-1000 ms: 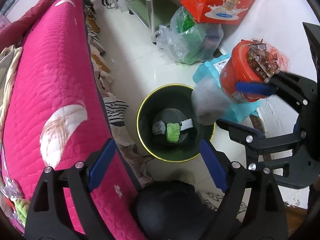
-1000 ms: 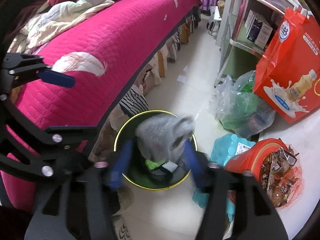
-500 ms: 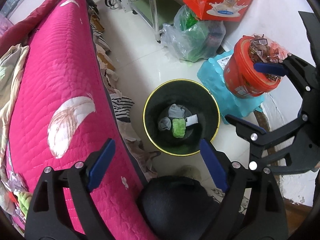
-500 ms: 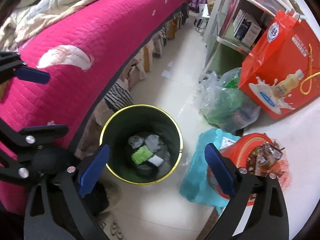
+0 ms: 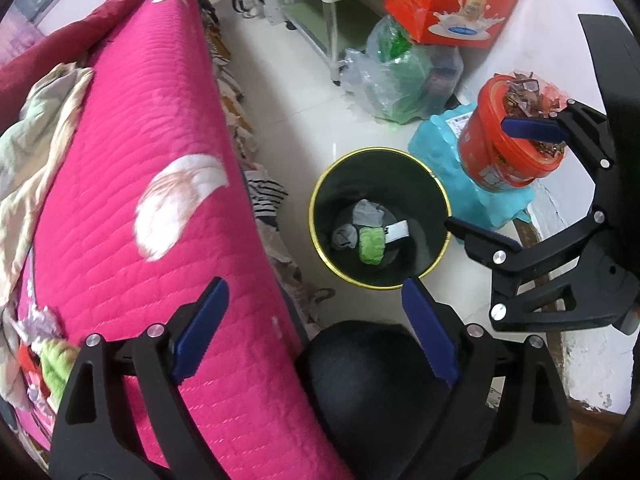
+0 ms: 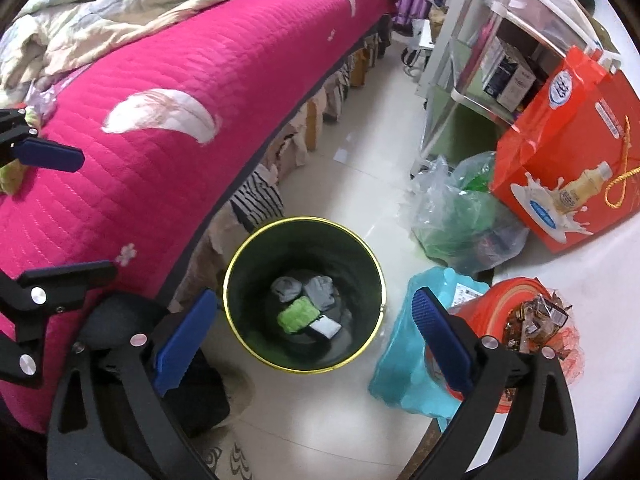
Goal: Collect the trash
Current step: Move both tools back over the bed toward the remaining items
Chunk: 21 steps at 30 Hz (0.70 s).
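Right wrist view shows you a round dark bin [image 6: 362, 260] with a yellow rim, holding crumpled grey wads [image 6: 319, 290], a fuzzy green piece [image 6: 298, 314] and a white slip. Your right gripper [image 6: 312, 340] is opening, empty, above it. Your left gripper [image 5: 316, 328] is also opening, empty, near the quilted pink bedcover [image 5: 132, 152].

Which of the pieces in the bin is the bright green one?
The fuzzy green wad at the bottom of the bin, lying between two grey wads and a white slip.

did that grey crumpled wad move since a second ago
Yes. It was between the right gripper's fingers above the round dark green bin's rim; now the grey wad lies on the bin's bottom, jaws opening with nothing between them.
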Motion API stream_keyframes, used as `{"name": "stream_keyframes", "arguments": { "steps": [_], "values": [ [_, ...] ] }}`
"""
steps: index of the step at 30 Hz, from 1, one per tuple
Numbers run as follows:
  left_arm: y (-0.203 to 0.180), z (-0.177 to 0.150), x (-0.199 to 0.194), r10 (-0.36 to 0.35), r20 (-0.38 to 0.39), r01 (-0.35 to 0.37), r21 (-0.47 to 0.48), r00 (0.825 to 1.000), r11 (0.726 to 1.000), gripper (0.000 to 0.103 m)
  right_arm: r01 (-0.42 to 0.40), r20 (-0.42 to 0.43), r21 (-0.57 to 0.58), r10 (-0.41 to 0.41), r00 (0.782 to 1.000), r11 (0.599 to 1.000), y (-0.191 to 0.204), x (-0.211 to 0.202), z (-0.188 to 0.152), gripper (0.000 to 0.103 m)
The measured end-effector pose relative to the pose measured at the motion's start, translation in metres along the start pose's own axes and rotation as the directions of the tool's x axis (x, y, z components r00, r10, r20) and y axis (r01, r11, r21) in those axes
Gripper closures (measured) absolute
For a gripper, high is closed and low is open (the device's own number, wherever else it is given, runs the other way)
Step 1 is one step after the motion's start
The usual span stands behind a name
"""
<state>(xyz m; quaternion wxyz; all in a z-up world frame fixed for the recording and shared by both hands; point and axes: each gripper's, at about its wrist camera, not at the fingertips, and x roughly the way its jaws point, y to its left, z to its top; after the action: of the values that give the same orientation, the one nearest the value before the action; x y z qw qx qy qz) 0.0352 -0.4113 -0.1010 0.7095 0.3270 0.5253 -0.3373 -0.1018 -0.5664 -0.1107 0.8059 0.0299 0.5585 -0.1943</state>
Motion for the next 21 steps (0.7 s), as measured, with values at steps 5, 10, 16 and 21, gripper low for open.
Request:
{"name": "stream_keyframes", "arguments": {
  "steps": [5, 10, 16, 21],
  "values": [
    [0.018, -0.019, -0.014, 0.004, 0.006, -0.003, -0.047, 1.000, 0.999, 0.017, 0.010, -0.004, -0.039, -0.010, 1.000, 0.999, 0.021, -0.003, 0.006, 0.009],
    [0.031, -0.038, -0.028, 0.018, 0.014, -0.017, -0.069, 1.000, 0.997, 0.017, -0.035, -0.002, -0.060, 0.035, 0.999, 0.998, 0.039, -0.007, 0.011, 0.009],
    [0.048, -0.064, -0.042, 0.008, 0.021, -0.007, -0.082, 1.000, 0.997, 0.017, -0.105, -0.013, -0.093, 0.104, 0.994, 0.990, 0.067, -0.015, 0.018, 0.009],
    [0.068, -0.086, -0.053, 0.027, 0.025, -0.025, -0.107, 0.999, 0.994, 0.017, -0.113, 0.008, -0.128, 0.115, 0.993, 0.985, 0.097, -0.025, 0.024, 0.009]
  ]
}}
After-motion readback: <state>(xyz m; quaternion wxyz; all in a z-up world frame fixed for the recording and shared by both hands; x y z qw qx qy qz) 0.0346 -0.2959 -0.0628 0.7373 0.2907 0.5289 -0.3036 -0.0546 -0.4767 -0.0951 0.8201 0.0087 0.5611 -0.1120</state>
